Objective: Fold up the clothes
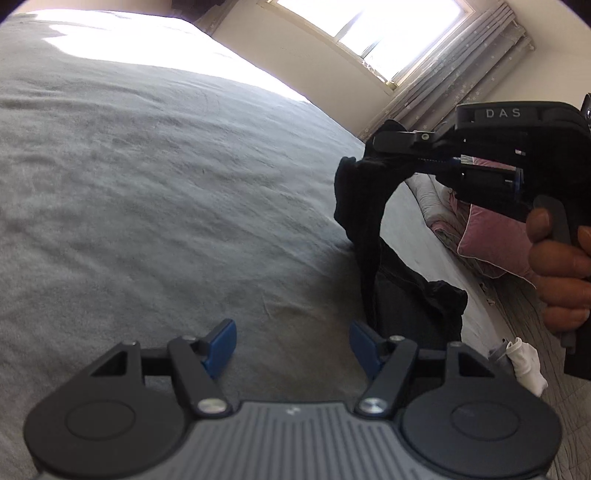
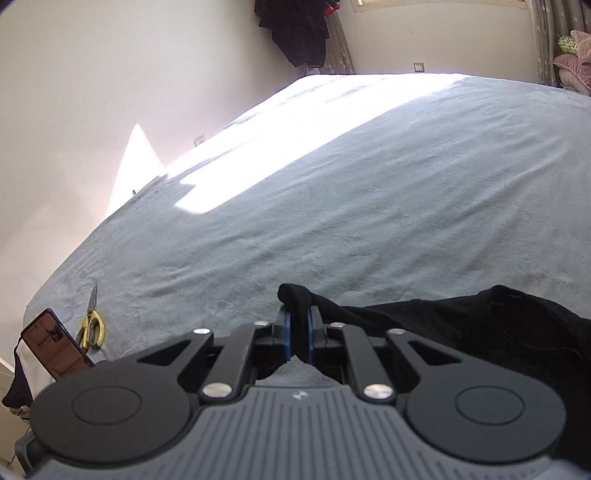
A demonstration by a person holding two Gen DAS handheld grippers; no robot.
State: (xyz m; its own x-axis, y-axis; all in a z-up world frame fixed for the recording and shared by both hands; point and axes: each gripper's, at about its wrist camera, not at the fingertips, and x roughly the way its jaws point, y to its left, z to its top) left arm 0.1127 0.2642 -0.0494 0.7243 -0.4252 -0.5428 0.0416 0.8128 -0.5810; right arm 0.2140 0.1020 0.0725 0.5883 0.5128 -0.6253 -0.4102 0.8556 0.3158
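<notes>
A black garment point(image 1: 369, 229) hangs from my right gripper point(image 1: 373, 147), which is shut on a bunched edge and holds it above the grey bed cover point(image 1: 147, 184). The garment's lower part lies crumpled on the bed. In the right wrist view the blue pads of my right gripper point(image 2: 299, 332) pinch that fabric, and the rest of the black garment point(image 2: 480, 325) spreads to the right. My left gripper point(image 1: 291, 339) stands open low over the bed, just left of the hanging cloth, with nothing between its fingers.
Yellow-handled scissors point(image 2: 90, 328) and a phone point(image 2: 55, 350) lie at the bed's left edge. Pink pillows point(image 1: 491, 236) and a white cloth point(image 1: 524, 362) sit at the right. A hand point(image 1: 561, 266) grips the right gripper's handle. Dark clothes point(image 2: 295, 29) hang on the far wall.
</notes>
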